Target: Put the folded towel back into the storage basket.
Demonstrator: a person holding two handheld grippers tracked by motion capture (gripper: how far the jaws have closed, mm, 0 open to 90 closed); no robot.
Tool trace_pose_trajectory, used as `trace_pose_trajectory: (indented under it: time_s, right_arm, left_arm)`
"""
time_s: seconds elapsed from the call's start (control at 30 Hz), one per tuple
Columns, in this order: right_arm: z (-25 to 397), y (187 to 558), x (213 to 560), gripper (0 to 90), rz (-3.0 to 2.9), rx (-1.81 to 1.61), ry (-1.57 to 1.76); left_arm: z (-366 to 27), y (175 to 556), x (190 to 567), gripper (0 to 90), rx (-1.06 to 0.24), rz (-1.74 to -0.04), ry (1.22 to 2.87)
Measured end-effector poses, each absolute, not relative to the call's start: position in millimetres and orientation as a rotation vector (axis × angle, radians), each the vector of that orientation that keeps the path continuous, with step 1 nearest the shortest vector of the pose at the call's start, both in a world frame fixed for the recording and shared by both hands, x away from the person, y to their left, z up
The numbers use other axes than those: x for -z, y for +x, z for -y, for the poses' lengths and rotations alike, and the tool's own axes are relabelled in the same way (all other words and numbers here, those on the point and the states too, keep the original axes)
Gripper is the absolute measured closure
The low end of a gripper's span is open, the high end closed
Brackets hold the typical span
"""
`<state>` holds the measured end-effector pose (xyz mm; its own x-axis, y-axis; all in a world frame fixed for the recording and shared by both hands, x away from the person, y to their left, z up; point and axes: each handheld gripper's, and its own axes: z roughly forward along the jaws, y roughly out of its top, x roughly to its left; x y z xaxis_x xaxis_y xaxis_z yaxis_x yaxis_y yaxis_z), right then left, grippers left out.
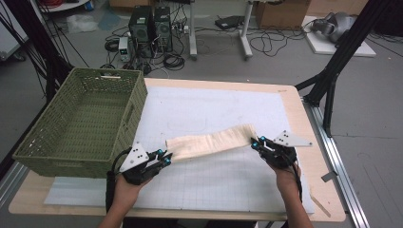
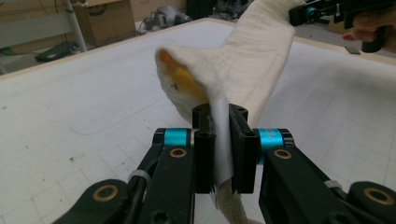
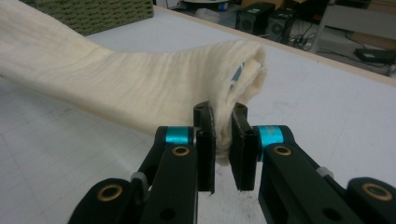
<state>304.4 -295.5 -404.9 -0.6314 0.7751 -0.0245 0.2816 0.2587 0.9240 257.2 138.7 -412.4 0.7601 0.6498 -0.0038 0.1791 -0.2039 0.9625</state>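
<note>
Both grippers pinch a cream cloth (image 1: pixel 212 141) by its ends: left gripper (image 1: pixel 165 158) clamps the near-left end, right gripper (image 1: pixel 257 143) the right end. Stretched between them, the cloth hangs over the white mat (image 1: pixel 214 109), beside a green basket (image 1: pixel 57 156).

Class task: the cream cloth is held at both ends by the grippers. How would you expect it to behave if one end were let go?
The cream cloth is probably floppy: it folds and bunches between the left gripper jaws. It likely weighs little, since the right gripper holds it by a thin pinch. A freed end would probably drop onto the white mat.
</note>
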Motion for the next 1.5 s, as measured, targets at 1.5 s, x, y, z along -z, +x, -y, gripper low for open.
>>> trace_pose_trajectory:
  time_s: [1.5]
  right_arm:
    - [198, 423, 314, 82.2, -2.087, -1.488, 0.740]
  left_arm:
    - [-189, 237, 349, 82.3, -0.631, -0.653, 1.533]
